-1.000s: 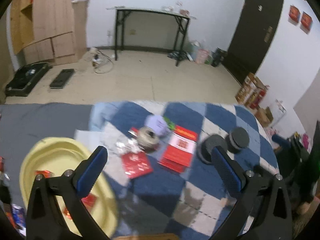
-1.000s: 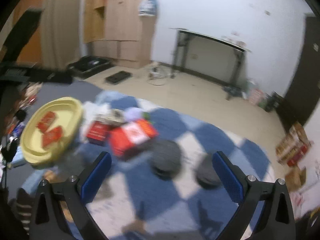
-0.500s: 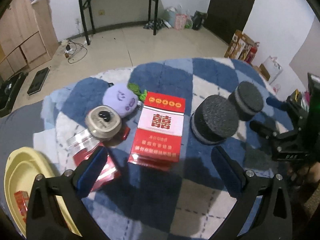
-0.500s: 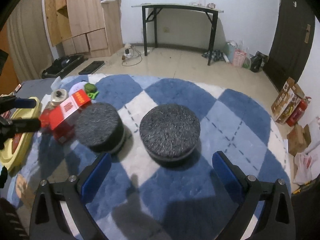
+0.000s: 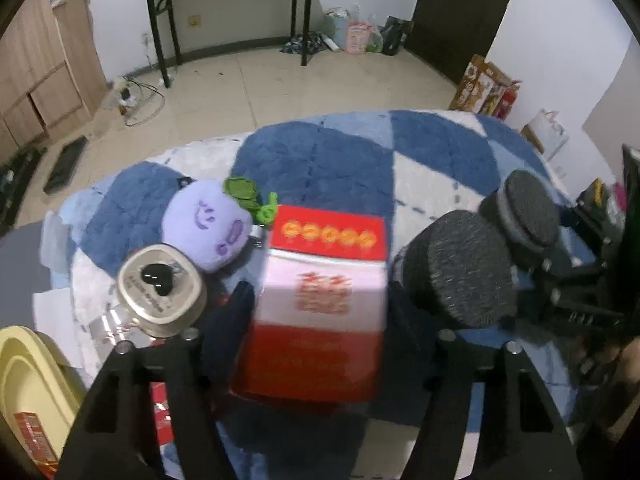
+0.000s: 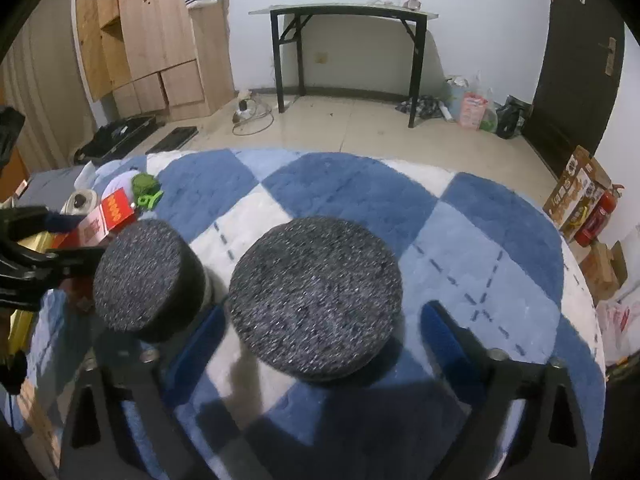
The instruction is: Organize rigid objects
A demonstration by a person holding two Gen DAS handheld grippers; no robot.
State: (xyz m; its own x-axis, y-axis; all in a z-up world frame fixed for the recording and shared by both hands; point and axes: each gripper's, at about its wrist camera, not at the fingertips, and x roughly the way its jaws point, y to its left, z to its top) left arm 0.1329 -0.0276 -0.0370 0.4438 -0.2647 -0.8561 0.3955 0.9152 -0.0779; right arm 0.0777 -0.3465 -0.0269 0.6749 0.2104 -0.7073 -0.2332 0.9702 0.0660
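Blue and white plush rug (image 5: 320, 160) covers the surface that carries everything, and we count across it from the left of the left wrist view. One yellow basin (image 5: 28, 372) sits at the left edge, cut off by the frame, with one small red packet (image 5: 32, 428) visible in it. Next comes one round metal tin (image 5: 160, 292) with a dark heart on its lid, resting on crinkled clear wrapping (image 5: 108, 320) and white paper. Just behind it lies one purple plush toy (image 5: 208, 228) with green leaves. One red and white box (image 5: 324, 304) lies flat beside the toy; its lower half is blurred and its print is hard for us to read. Right of the box we count two dark grey foam discs: the nearer disc (image 5: 456, 268) just beside the box, the farther disc (image 5: 524, 208) behind it.

The left gripper (image 5: 320, 340) is closing, with the red and white box between its fingers; motion blur keeps us from telling whether the pads press on it. A flat red packet under its left finger is mostly hidden.

In the right wrist view the same two discs appear. The right gripper (image 6: 324, 328) is closing around the larger-looking disc (image 6: 316, 296); a gap shows between the right pad and the disc, so nothing is gripped. The other disc (image 6: 148, 276) stands just beside its left finger. The left gripper enters there at the left edge, partly covering the box.

Beyond the rug we see one black-legged table, wooden cabinets, bags by a dark door, and cartons at the right.
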